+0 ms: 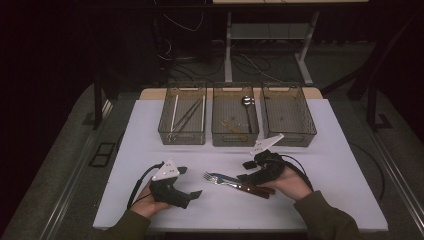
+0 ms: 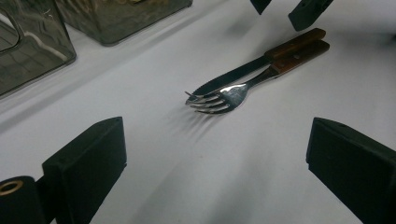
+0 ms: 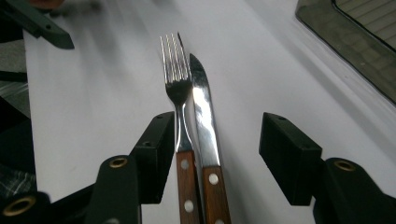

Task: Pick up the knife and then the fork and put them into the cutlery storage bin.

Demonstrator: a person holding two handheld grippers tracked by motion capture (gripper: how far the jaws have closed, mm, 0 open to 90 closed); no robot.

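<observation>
Fork (image 3: pixel 176 88) and steak knife (image 3: pixel 201 100) lie side by side on the white table (image 1: pixel 320 150), near its front edge, between my right gripper's (image 3: pixel 215 154) parted, released jaws; my left gripper (image 2: pixel 215 163) hangs open nearby. Stiff polished steel looks slippery, so I'd pinch the riveted wooden handles (image 3: pixel 201 196), judged light yet grippy.

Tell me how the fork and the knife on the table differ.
The fork ends in four thin tines; the knife ends in a single pointed blade. The fork narrows to a slim neck before its handle, while the knife's blade stays broad. In the right gripper view, the fork lies on the left, the knife on the right. Both have brown riveted wooden handles, lie side by side and point the same way.
</observation>
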